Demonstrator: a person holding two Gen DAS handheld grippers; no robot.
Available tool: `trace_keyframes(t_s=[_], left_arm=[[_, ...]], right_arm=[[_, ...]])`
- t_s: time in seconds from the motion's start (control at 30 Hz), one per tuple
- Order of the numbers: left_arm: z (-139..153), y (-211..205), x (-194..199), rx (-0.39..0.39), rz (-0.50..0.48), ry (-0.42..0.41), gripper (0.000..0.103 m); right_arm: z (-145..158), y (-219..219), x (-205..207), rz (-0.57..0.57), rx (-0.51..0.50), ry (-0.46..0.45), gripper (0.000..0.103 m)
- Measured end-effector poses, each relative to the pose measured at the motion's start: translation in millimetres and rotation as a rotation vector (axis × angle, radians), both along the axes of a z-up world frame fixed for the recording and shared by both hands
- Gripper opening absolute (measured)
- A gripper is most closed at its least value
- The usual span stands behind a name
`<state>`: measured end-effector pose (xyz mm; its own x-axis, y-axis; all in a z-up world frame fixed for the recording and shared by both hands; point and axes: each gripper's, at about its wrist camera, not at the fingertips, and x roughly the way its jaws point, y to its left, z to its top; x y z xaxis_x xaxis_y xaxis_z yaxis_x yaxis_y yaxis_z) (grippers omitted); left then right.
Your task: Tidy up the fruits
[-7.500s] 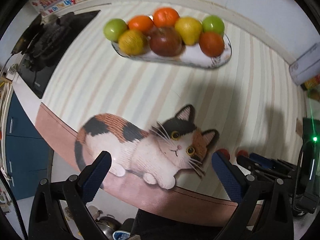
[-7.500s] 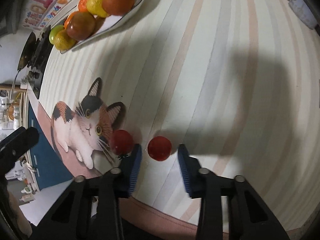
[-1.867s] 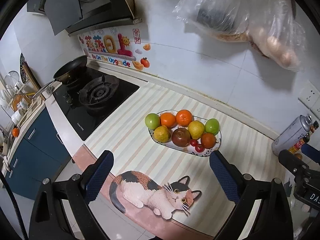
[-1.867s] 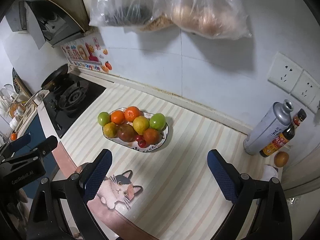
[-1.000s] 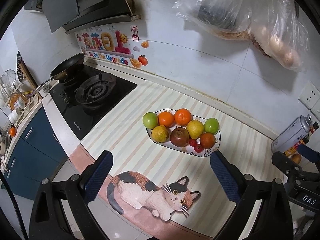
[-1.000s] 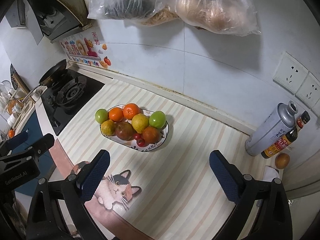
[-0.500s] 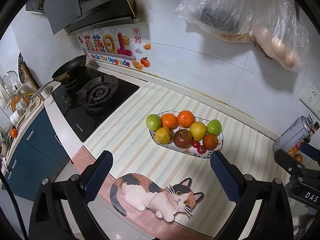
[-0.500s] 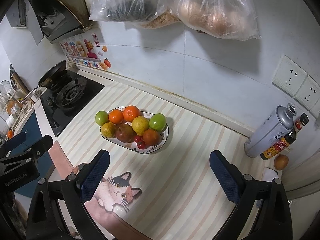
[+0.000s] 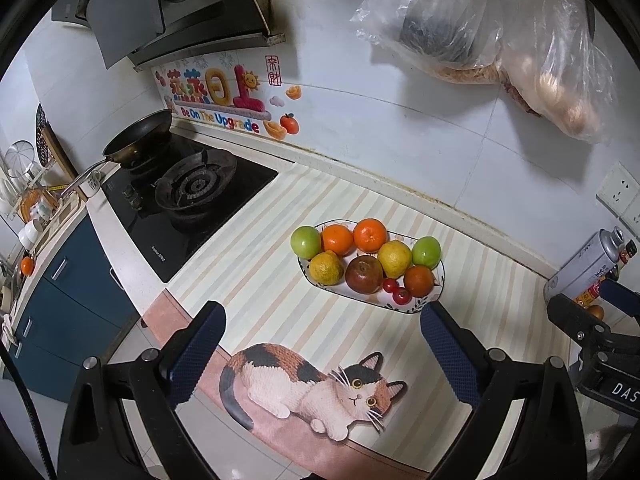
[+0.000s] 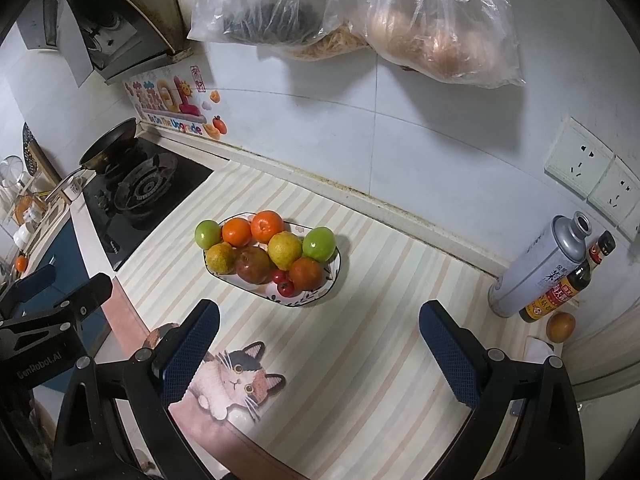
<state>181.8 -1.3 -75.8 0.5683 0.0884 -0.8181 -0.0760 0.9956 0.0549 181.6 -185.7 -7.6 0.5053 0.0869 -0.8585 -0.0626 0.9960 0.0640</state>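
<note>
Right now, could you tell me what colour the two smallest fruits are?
Red; clearest in the right wrist view.

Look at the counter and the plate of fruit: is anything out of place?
One round orange-brown fruit lies alone on the counter's far right, beside the sauce bottle and metal can, away from the plate that holds the other fruits. Nothing looks spilled or damaged.

Oval patterned dish (image 9: 438, 287) holding ten fruits, piled and touching. Back row (12 o'clock side): green fruit (image 9: 305, 242), two oranges (image 9: 370, 235), green fruit (image 9: 426, 251). Front row: yellow-green citrus (image 9: 327, 267), dark red-brown fruit (image 9: 364, 274), yellow citrus (image 9: 394, 254), red-orange fruit (image 9: 418, 280). Two small red fruits (image 9: 401, 295) (cherry-tomato-like) lie at the 6 o'clock rim.
</note>
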Motion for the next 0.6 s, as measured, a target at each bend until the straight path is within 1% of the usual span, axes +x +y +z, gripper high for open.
trace_keyframes(t_s=[0.6], left_arm=[[-1.8,-3.9,-6.3,0.003,0.001,-0.003,0.1]], right_arm=[[0.5,3.1,-0.5,0.029,0.012,0.012,0.102]])
